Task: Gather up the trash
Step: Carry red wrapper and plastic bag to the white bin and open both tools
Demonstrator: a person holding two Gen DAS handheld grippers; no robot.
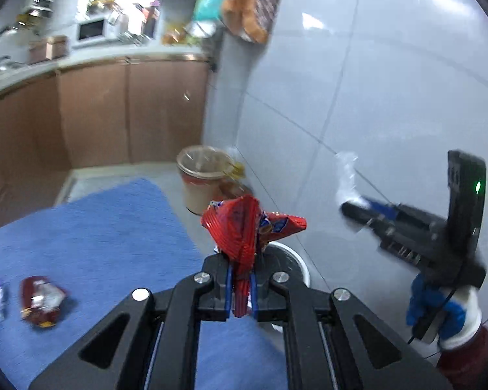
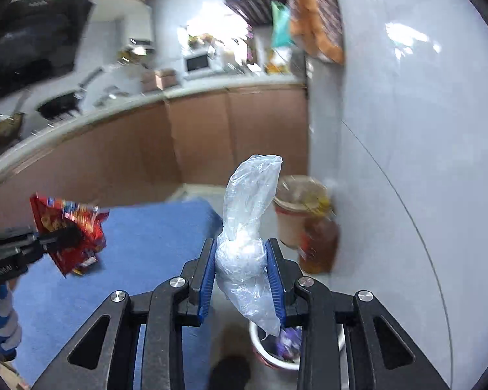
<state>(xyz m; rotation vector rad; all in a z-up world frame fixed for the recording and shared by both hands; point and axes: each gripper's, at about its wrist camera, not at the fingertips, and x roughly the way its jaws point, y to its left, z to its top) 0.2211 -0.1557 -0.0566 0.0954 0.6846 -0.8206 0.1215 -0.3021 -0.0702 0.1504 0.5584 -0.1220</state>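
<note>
Two tools carry trash: left tool (image 1: 240, 279) pinches a red wrapper (image 1: 244, 227), right tool (image 2: 242, 276) clamps a clear bag (image 2: 247, 227). Centre each over the bin (image 2: 260, 341) before letting go.

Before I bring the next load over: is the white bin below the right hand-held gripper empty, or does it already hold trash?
Not empty: purple wrappers lie inside the white bin.
</note>
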